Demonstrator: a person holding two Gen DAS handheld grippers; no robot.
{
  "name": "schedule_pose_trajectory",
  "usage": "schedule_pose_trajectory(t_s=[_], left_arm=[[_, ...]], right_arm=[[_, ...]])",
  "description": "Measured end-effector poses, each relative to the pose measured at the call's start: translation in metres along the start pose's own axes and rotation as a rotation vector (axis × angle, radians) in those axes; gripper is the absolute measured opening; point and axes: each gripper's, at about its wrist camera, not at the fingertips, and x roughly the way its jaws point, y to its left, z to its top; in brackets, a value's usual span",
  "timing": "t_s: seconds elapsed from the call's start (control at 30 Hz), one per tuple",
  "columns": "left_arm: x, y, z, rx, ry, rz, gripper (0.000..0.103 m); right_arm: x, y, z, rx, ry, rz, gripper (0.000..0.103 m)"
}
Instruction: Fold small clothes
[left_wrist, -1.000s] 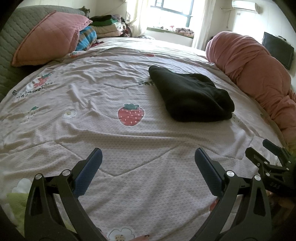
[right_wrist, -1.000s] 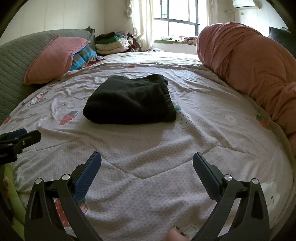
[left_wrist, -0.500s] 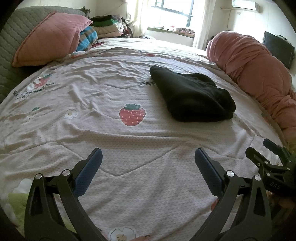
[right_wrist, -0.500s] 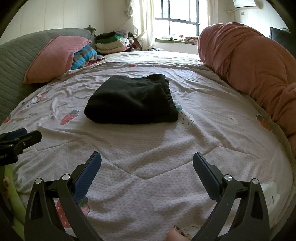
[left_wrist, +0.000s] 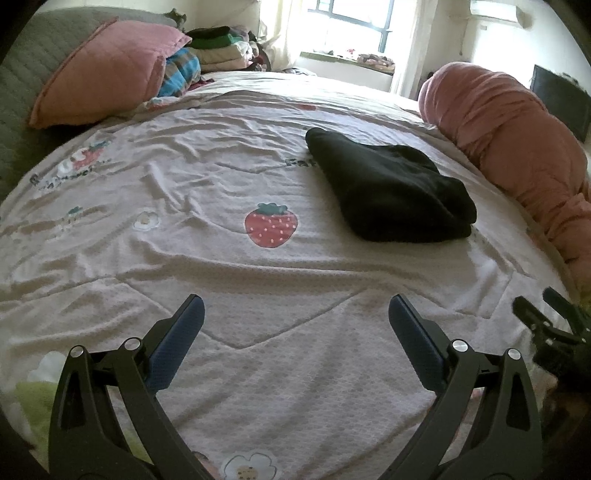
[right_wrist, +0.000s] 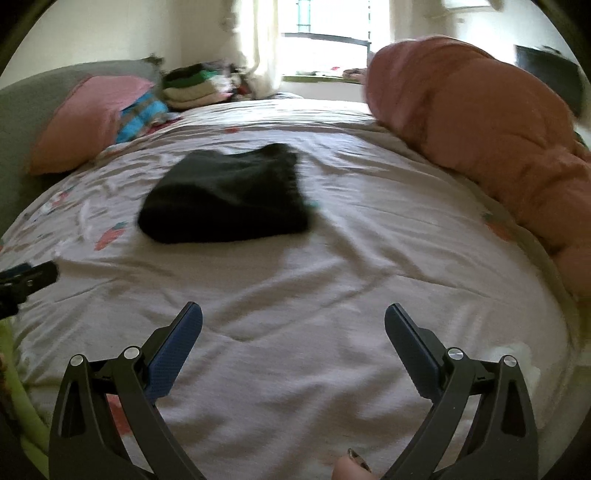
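- The folded black garment lies flat in the middle of the bed, on the pale strawberry-print quilt; nothing touches it.
- In the left wrist view, a printed strawberry sits just beside the garment's left edge.
- The left gripper hangs low over the near part of the quilt, pointing forward along the bed, well apart from the garment; its jaws are spread wide and carry nothing.
- The right gripper is posed alike over the near quilt, jaws likewise released and empty. The right wrist view is blurred.
- Each gripper's tip shows at the edge of the other's view, so the two stand side by side.
- A fingertip of the person shows at the bottom of the right wrist view.
- A rolled pink duvet runs along the right side of the bed.
- A pink pillow leans at the far left, with a stack of folded clothes behind it near the window.
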Motion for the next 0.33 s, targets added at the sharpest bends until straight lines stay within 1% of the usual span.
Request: schedule_pose_trajectory(t_s=[0.07, 0.1, 0.17, 0.2, 0.27, 0.3, 0.33], left_arm=[[0.000, 0.010, 0.005, -0.031, 0.013, -0.002, 0.094], [0.001, 0.023, 0.011, -0.063, 0.022, 0.012, 0.094], [0.001, 0.056, 0.024, -0.143, 0.024, 0.035, 0.094], [-0.001, 0.086, 0.034, -0.194, 0.019, 0.059, 0.094], [-0.007, 0.132, 0.048, -0.255, -0.011, 0.154, 0.094], [-0.011, 0.166, 0.056, -0.288, -0.035, 0.249, 0.094], [-0.013, 0.195, 0.060, -0.305, -0.039, 0.326, 0.094]], right_arm=[[-0.008, -0.032, -0.002, 0.069, 0.014, -0.070, 0.098], [-0.012, -0.051, -0.003, 0.111, 0.023, -0.108, 0.098], [-0.022, -0.091, -0.008, 0.194, 0.027, -0.199, 0.098], [-0.028, -0.117, -0.012, 0.249, 0.027, -0.261, 0.098], [-0.044, -0.176, -0.025, 0.364, 0.031, -0.412, 0.098], [-0.053, -0.203, -0.034, 0.409, 0.033, -0.490, 0.098], [-0.063, -0.236, -0.047, 0.471, 0.046, -0.597, 0.098]])
